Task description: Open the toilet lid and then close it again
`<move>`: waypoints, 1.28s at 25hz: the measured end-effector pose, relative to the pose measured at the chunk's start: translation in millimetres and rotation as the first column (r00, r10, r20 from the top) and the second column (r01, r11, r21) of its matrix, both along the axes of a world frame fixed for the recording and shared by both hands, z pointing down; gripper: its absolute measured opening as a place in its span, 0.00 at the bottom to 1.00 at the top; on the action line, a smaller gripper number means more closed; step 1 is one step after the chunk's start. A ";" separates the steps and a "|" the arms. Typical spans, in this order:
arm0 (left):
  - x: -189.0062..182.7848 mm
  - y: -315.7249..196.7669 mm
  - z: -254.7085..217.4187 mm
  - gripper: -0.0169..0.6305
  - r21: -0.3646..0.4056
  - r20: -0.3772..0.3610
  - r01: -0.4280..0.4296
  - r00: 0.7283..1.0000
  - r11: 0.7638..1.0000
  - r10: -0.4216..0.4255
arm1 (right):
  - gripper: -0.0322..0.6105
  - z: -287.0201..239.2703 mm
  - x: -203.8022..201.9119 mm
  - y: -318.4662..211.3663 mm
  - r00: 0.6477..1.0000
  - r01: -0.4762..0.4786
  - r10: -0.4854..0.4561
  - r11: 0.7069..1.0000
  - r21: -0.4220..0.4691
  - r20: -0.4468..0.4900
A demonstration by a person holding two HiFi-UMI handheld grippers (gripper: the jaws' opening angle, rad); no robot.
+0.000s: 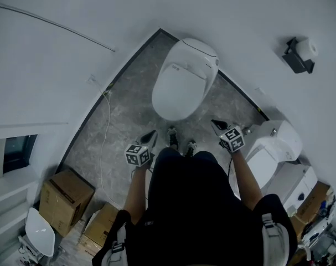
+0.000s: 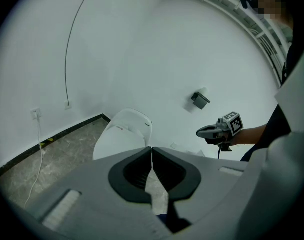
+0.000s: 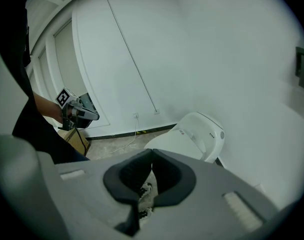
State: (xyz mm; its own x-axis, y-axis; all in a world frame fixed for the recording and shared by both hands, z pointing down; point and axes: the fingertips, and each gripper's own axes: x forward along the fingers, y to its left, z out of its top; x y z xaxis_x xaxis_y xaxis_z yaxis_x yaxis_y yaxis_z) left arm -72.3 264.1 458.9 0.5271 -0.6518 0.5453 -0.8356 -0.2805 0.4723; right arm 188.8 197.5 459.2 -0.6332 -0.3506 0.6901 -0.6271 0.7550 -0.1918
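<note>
Two clenched, empty tools, left gripper (image 1: 151, 136) and right gripper (image 1: 216, 124), before one lid-down toilet (image 1: 180, 87).

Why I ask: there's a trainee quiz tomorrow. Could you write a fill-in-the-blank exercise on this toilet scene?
1. The white oval toilet lid is ___.
2. The left claw and right claw are both ___, holding nothing.
3. The white paper roll sits in a black holder on the ___.
Missing words: closed; shut; wall.
</note>
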 end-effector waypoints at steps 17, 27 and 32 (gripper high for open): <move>-61.6 -59.2 33.6 0.05 -0.028 -0.005 -0.141 0.990 0.990 0.141 | 0.05 27.6 -45.2 -26.9 0.996 -0.016 0.014 1.000 -0.022 -0.090; -65.5 -67.2 67.4 0.05 -0.107 -0.027 -0.125 0.992 0.986 0.122 | 0.05 51.8 -53.3 -45.3 0.996 0.004 -0.011 0.997 -0.074 -0.093; -53.6 -81.1 89.3 0.05 -0.141 -0.030 -0.130 0.991 0.981 0.127 | 0.05 77.1 -54.7 -58.9 0.997 0.015 -0.023 0.994 -0.108 -0.080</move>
State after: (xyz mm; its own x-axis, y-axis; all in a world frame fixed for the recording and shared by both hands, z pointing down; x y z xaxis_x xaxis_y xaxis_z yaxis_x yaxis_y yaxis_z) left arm -125.9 182.9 548.2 0.6135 -0.4941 0.6160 -0.7866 -0.3139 0.5317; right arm 134.1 138.6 536.3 -0.5798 -0.2602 0.7721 -0.6296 0.7446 -0.2218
